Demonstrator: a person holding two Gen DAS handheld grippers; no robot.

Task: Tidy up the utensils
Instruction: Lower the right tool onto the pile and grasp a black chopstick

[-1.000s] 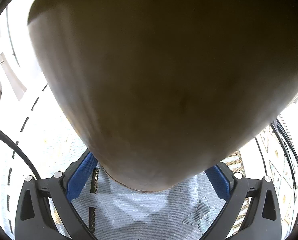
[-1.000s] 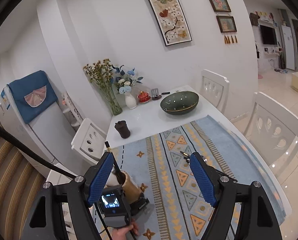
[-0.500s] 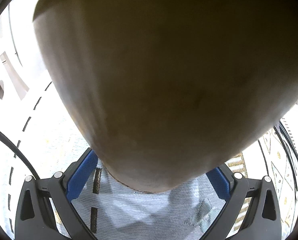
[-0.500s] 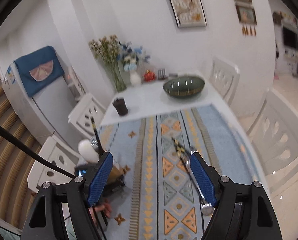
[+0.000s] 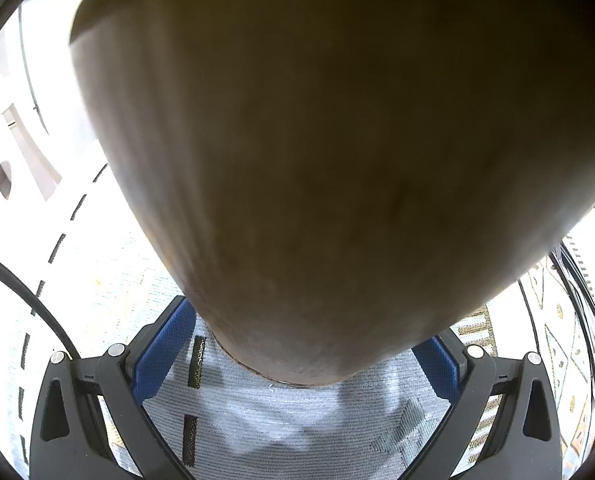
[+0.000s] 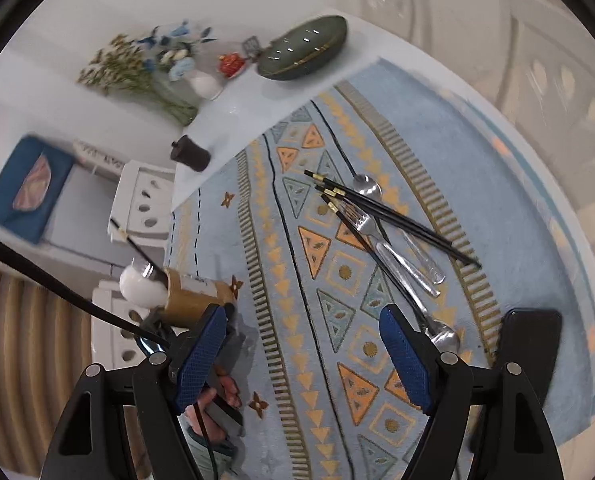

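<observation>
The right gripper [image 6: 303,354] has swung down from a view of the far wall to look steeply onto the patterned table runner [image 6: 509,184], its jaws wide and empty. The loose utensils now lie in the centre right of its view: black chopsticks [image 6: 393,216], a fork [image 6: 381,240] and two spoons [image 6: 367,188] heaped together. At lower left, the left gripper [image 5: 293,364] stays put, clamped on the wooden utensil holder [image 6: 195,294], which fills its own camera and already carries a white-headed utensil and one chopstick. The pile looks like the next pickup.
</observation>
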